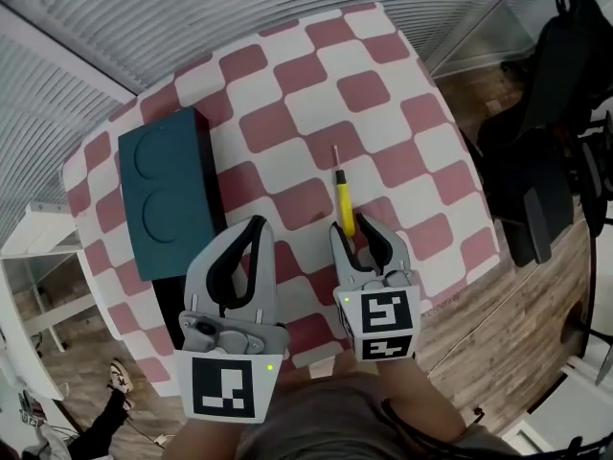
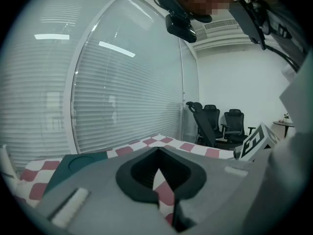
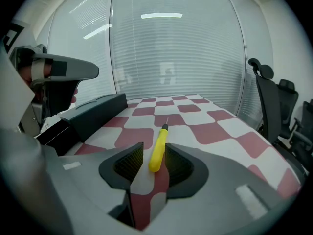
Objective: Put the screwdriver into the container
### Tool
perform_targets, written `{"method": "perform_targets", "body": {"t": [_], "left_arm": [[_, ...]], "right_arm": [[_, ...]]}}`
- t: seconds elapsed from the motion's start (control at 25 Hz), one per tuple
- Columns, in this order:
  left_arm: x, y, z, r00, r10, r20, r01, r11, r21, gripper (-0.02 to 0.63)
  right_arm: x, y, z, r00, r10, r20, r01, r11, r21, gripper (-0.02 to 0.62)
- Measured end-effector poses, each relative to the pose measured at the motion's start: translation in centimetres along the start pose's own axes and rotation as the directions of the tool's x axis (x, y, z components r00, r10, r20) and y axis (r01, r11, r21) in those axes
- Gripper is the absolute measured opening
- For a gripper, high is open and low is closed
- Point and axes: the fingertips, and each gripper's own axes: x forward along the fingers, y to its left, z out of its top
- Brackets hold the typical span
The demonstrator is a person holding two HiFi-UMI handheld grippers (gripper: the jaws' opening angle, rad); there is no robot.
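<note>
Screwdriver [image 1: 343, 202]: it lies flat on the checked desk [image 1: 316, 94], about midway between the left and right edges and closer to the near edge than the far one. Its thin metal tip points toward the far edge and its yellow handle toward the person. In the right gripper view the screwdriver [image 3: 157, 153] rests on the cloth with the butt of the handle between the 2 ribbed pads.

The right gripper [image 1: 352, 230] sits low over the near edge. Its jaws are spread, 1 on each side of the handle butt. In its own view the right gripper [image 3: 154, 149] shows a strip of cloth between the handle and the left pad. The handle is just beside the right pad, and I cannot tell whether they touch.

The left gripper [image 1: 254, 226] hangs just beside the right one, over the near edge toward the left corner. Its jaws are pressed together at the tips. In its own view the left gripper [image 2: 157, 152] has nothing in the loop behind the tips except checked cloth.

The container [image 1: 168, 190] is a dark teal box along the left edge, with 2 round recesses in its top. It is well apart from the screwdriver. The right gripper view shows the container [image 3: 98, 109] at the left, and the left gripper view shows the container [image 2: 78, 161] low at the left.

Black chairs [image 1: 536, 161] stand past the right edge.
</note>
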Motion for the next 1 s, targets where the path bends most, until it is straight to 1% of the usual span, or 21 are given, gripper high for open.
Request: {"method": "perform_targets", "body": {"t": [0.08, 0.2, 0.28, 0.32, 0.44, 0.56, 0.8, 0.92, 1.0], "left_arm": [[0.2, 0.3, -0.3, 1.0, -0.003, -0.005, 0.003, 1.0, -0.006, 0.002], [0.4, 0.3, -0.5, 1.0, -0.011, -0.005, 0.011, 1.0, -0.014, 0.001], [0.3, 0.3, -0.4, 1.0, -0.016, -0.003, 0.016, 1.0, -0.015, 0.002], [0.2, 0.3, -0.3, 1.0, -0.015, 0.0, 0.015, 1.0, -0.015, 0.0], [-0.3, 0.4, 0.2, 1.0, -0.006, 0.013, 0.006, 1.0, -0.005, 0.001], [-1.0, 0.8, 1.4, 0.999, 0.016, 0.037, -0.016, 1.0, 0.003, 0.002], [-3.0, 0.8, 4.7, 0.992, 0.073, 0.101, -0.075, 0.997, 0.013, 0.002], [-3.9, 0.7, 6.9, 0.981, 0.109, 0.159, -0.114, 0.993, 0.018, 0.002], [-4.6, 0.5, 8.5, 0.969, 0.137, 0.206, -0.146, 0.989, 0.03, 0.002]], "right_arm": [[0.3, -0.1, -0.2, 0.999, -0.023, -0.024, 0.022, 1.0, -0.009, 0.156], [0.7, -0.4, -0.6, 0.996, -0.051, -0.076, 0.05, 0.999, -0.015, 0.114], [0.9, -0.5, -0.7, 0.994, -0.052, -0.099, 0.05, 0.999, -0.021, 0.113], [1.0, -0.4, -0.8, 0.993, -0.049, -0.105, 0.047, 0.999, -0.023, 0.101], [0.9, -0.5, -0.7, 0.994, -0.038, -0.104, 0.037, 0.999, -0.013, 0.092], [0.2, -0.7, 1.0, 0.998, -0.034, -0.055, 0.033, 0.999, -0.015, 0.091], [-3.0, 0.0, 6.9, 0.997, 0.006, 0.074, -0.004, 1.0, -0.031, 0.091], [-5.1, 0.5, 10.9, 0.986, 0.042, 0.162, -0.032, 0.997, -0.068, 0.091], [-6.8, 0.9, 13.7, 0.971, 0.076, 0.226, -0.055, 0.994, -0.098, 0.091]]}}
